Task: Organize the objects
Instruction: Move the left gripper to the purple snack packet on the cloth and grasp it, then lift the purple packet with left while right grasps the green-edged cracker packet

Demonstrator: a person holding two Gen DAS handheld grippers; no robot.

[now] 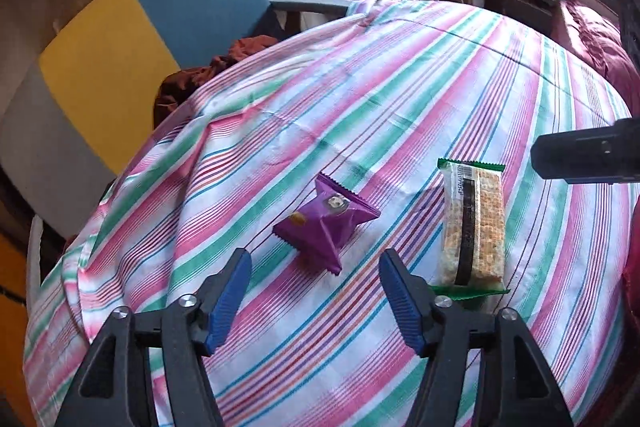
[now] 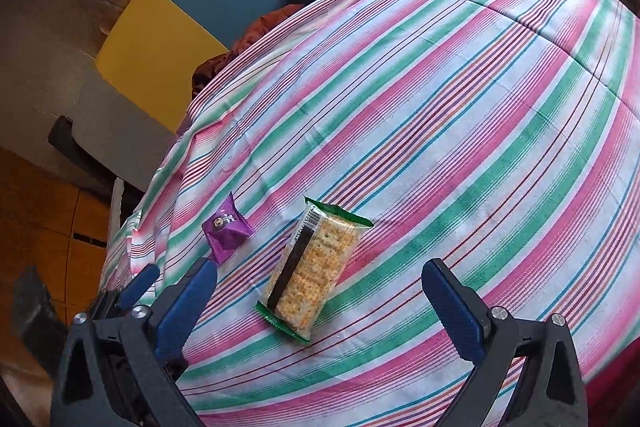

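Purple packet (image 1: 326, 223) ahead of wide-apart jaws

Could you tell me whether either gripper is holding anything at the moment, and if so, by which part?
Nothing is held. The left gripper and right gripper are both open above the cloth; the purple packet and cracker pack lie free.

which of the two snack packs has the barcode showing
The long cracker pack with green ends: a barcode sits by its far end. The small purple packet left of it shows none.
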